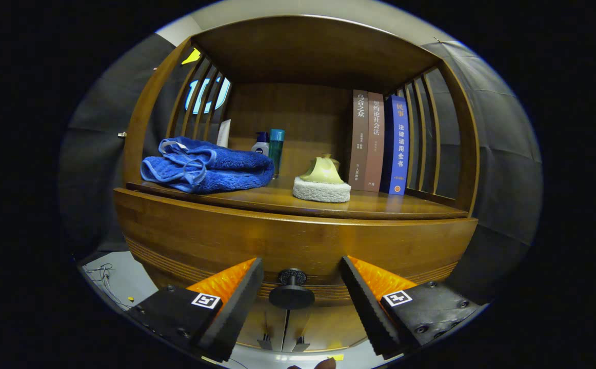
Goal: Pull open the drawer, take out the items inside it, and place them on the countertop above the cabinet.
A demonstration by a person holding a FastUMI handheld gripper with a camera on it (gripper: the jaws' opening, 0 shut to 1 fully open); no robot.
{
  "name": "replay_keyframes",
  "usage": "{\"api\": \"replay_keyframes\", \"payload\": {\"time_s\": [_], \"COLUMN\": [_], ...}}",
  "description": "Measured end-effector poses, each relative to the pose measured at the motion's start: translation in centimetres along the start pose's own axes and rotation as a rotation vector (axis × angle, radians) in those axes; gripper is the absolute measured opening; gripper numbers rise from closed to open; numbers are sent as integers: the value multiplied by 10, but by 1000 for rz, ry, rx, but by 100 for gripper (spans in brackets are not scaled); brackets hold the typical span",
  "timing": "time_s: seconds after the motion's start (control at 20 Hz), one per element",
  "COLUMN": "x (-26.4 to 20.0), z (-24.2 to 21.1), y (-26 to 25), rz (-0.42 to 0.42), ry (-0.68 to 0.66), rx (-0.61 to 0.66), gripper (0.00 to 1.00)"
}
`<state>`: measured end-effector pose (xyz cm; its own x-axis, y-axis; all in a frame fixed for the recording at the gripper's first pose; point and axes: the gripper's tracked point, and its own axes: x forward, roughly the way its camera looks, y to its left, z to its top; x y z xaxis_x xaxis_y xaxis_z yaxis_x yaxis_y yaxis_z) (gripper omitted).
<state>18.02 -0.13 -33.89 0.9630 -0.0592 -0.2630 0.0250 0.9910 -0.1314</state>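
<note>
The gripper (302, 294) has its two fingers spread wide, holding nothing, and the small round black drawer knob (292, 293) sits squarely in the gap between them, a little closer to the left finger than to the right and touching neither. The knob's stem points straight back toward the camera, along the same line as the fingers, so a grasp would mean closing in on it from both sides and then drawing back along that line; I judge the fingers need little or no sideways correction first. Just behind the knob is the curved brown wooden drawer front (287, 241) with its grooved lower band; it looks fully shut, so the items inside are hidden and the opening step is not yet done. Above it lies the polished wooden countertop (380, 205), where those items are to go. On it rest a crumpled blue towel (205, 165) at the left, a white sponge pad with a pale yellow handle (322, 182) near the middle, two small bottles (270, 146) farther back, and three upright books (377, 143) against the right-hand slats.
</note>
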Motion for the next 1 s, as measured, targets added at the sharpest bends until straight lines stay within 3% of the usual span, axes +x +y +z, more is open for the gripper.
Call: {"api": "replay_keyframes", "payload": {"time_s": [0.2, 0.55, 1.0], "x": [0, -1, -71], "z": [-2, 4, 99], "y": [1, 3, -15], "rz": [-10, -2, -23], "ry": [-17, -2, -126], "rx": [-40, 19, 64], "gripper": [99, 99, 99]}}
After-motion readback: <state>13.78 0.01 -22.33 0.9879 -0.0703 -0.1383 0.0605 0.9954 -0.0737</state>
